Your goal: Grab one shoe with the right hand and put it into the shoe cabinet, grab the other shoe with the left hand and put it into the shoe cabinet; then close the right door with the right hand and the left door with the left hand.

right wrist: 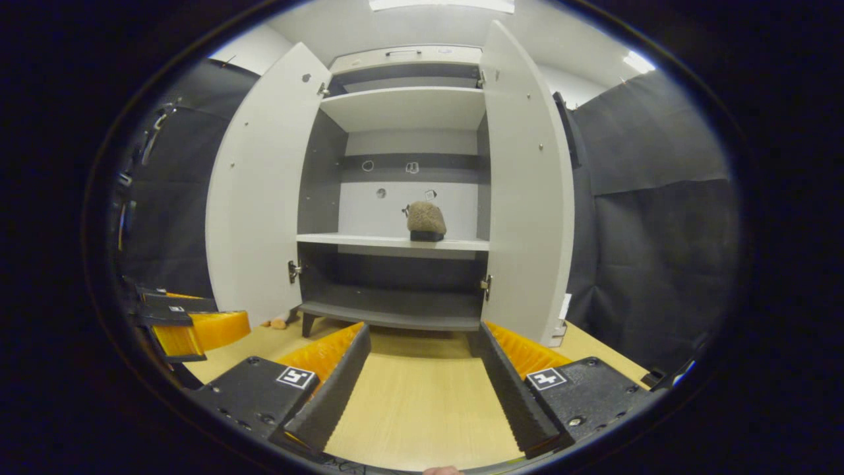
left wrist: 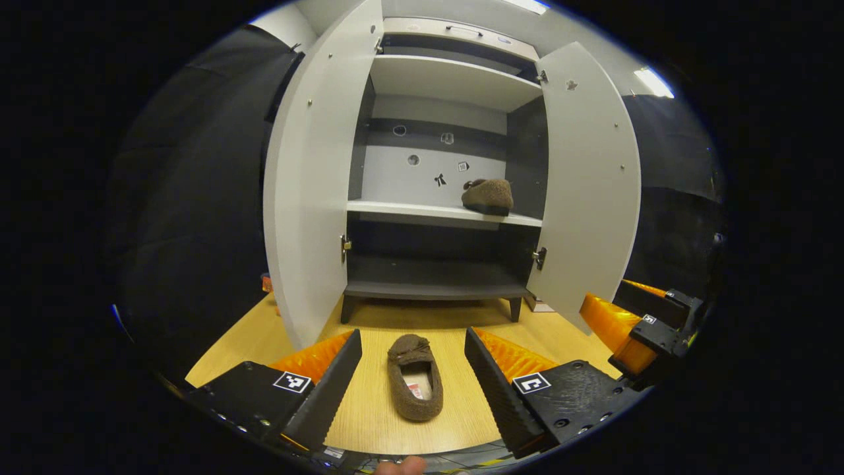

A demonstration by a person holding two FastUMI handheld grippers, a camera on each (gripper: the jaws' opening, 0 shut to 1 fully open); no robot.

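Observation:
A brown fuzzy slipper (left wrist: 415, 386) lies on the wooden floor, toe toward the cabinet, between the spread fingers of my left gripper (left wrist: 413, 343), which is open and not touching it. A second brown slipper (left wrist: 488, 196) (right wrist: 426, 221) sits on the right side of the cabinet's middle shelf (left wrist: 409, 211). The white shoe cabinet (right wrist: 402, 198) stands with both doors swung wide. My right gripper (right wrist: 422, 336) is open and empty over bare floor, facing the cabinet; it also appears at the right edge of the left gripper view (left wrist: 649, 330).
The left door (left wrist: 310, 178) and right door (left wrist: 593, 178) jut out toward me on either side of the opening. The lower shelf (right wrist: 395, 310) is dark grey. Small items (right wrist: 277, 323) lie on the floor near the cabinet's left foot. Black cloth walls flank both sides.

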